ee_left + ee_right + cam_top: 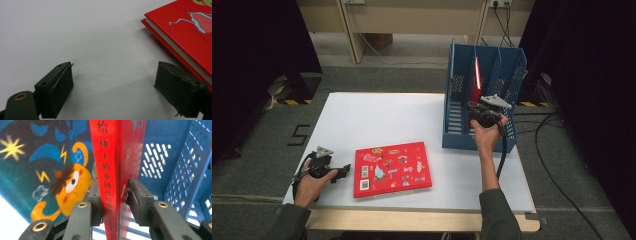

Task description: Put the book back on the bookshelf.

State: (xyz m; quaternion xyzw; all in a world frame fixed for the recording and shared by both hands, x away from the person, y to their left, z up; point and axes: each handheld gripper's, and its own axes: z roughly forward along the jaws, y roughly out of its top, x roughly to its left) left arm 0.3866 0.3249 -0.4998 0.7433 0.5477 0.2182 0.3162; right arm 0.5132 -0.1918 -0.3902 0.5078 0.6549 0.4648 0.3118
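Open white table (377,115) is left far and left of the flat red book (392,169). At far right, passage is blocked by the blue rack (484,95); its middle slot is taken by an upright red book (112,170), a blue cartoon book (45,170) standing close beside.

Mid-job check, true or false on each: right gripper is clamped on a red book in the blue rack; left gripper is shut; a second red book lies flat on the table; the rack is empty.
1. The right gripper is clamped on the upright red hardcover book in the blue perforated plastic rack. True.
2. The left gripper is shut. False: jaws apart, holding nothing.
3. A second red book lies flat on the white table. True.
4. The rack is empty. False: it holds books.
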